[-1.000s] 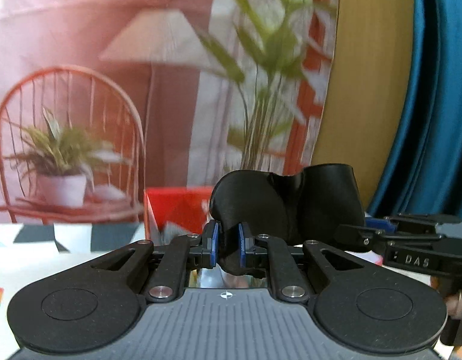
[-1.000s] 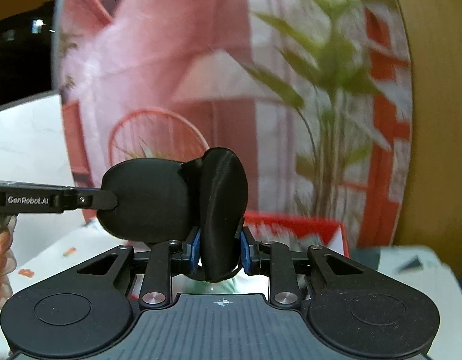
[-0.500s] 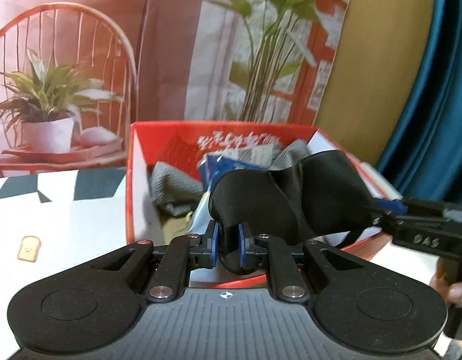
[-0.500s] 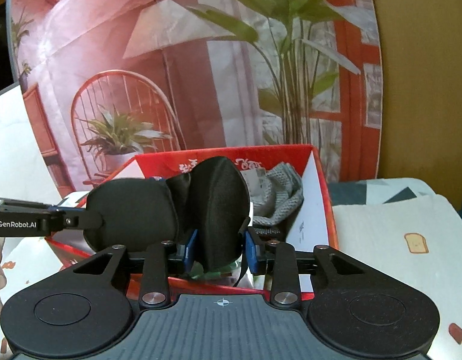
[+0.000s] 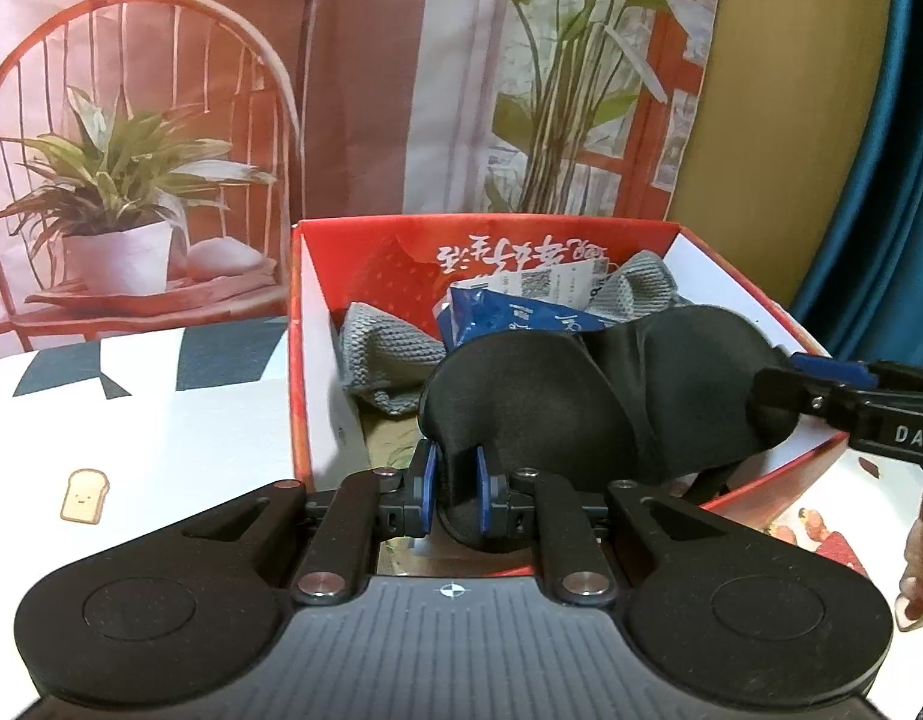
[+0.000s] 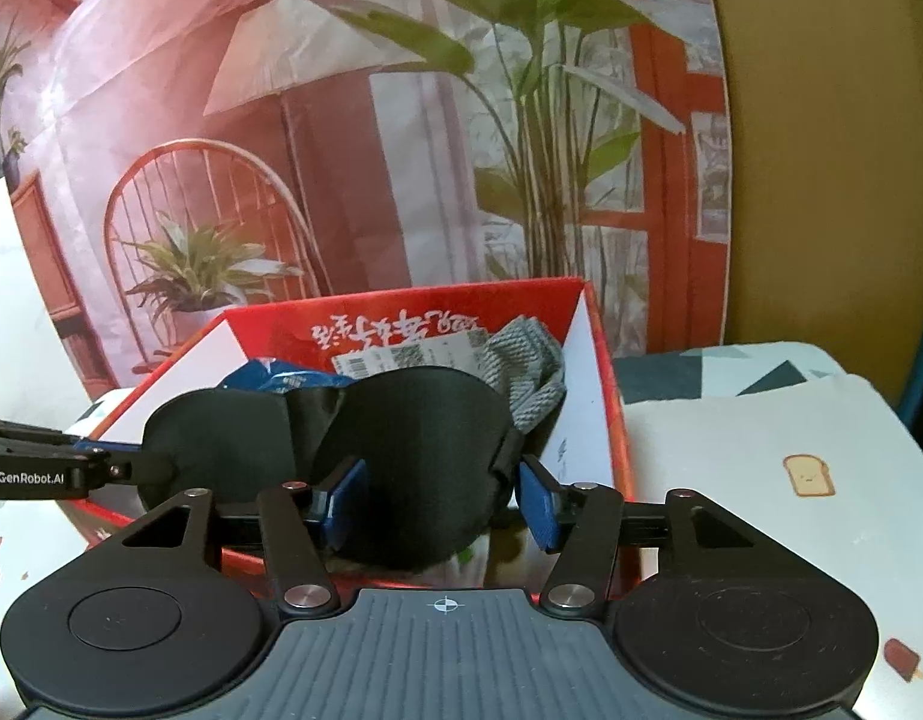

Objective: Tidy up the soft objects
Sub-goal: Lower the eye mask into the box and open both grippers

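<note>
One mask (image 5: 581,396) end in L gripper (image 5: 455,489) (pinched)

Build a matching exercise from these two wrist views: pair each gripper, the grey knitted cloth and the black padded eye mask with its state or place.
Things:
1. left gripper
2. right gripper
3. grey knitted cloth
4. black padded eye mask

States or places:
A. lying inside the red cardboard box
B. jaws spread wide apart
C. held over the box
D. clamped on one end of the mask

Pairs: 1-D, 2-B, 3-A, 4-C
</note>
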The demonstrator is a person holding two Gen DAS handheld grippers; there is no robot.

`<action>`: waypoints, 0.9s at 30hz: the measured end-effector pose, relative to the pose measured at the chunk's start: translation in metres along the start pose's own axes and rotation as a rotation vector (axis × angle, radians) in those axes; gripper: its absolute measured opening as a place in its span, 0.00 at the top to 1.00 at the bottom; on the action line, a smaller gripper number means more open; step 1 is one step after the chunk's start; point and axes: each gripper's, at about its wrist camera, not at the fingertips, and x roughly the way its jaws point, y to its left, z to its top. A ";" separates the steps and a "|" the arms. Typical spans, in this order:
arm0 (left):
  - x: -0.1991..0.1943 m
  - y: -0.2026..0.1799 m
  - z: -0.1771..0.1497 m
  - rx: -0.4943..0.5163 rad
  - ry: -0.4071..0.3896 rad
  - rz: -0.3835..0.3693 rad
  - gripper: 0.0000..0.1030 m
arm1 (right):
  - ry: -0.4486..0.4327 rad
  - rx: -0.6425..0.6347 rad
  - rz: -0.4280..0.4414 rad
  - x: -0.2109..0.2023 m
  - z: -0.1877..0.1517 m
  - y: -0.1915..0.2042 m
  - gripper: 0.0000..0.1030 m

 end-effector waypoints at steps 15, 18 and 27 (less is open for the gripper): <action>-0.036 0.002 0.005 -0.007 -0.088 0.039 0.57 | -0.050 0.011 -0.006 -0.022 0.000 0.003 0.49; -0.053 0.000 0.003 -0.018 -0.118 0.037 0.52 | -0.062 0.017 -0.002 -0.030 -0.001 0.006 0.48; -0.093 -0.006 -0.038 -0.076 -0.115 0.028 0.43 | -0.097 0.018 0.016 -0.067 -0.017 0.019 0.47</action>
